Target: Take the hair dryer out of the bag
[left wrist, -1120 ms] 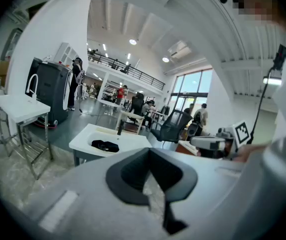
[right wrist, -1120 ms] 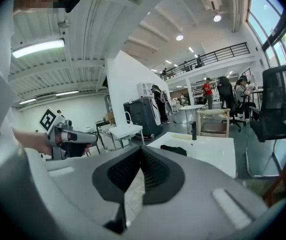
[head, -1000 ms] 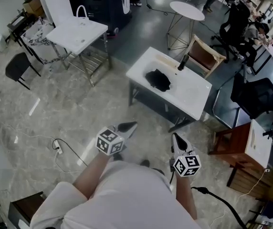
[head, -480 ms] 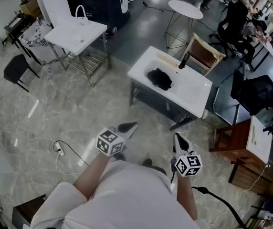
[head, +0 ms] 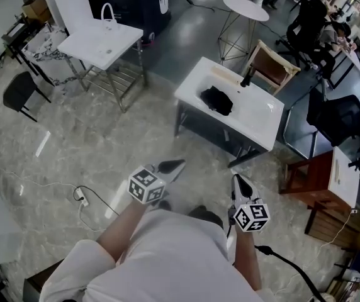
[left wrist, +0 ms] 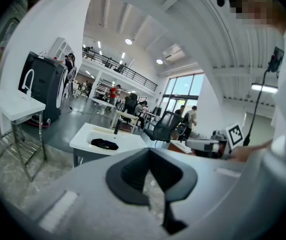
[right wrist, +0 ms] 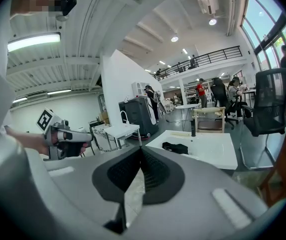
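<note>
A black bag (head: 216, 100) lies crumpled on a white table (head: 255, 118) several steps ahead of me; it also shows as the black bag (left wrist: 104, 144) in the left gripper view and the black bag (right wrist: 175, 147) in the right gripper view. No hair dryer can be made out. A dark upright object (head: 247, 77) stands at the table's far edge. My left gripper (head: 179, 164) and right gripper (head: 235, 179) are held out over the floor, well short of the table, both shut and empty.
A second white table (head: 101, 43) with a wire shelf stands to the left. A round table (head: 247, 8), a wooden chair (head: 269, 70), black office chairs and people are beyond. A brown cabinet (head: 321, 184) stands at right. A white cable (head: 79, 197) lies on the marble floor.
The white table with the bag sits slightly further right and lower in the head view. Both grippers kept their pose in front of me, still shut.
</note>
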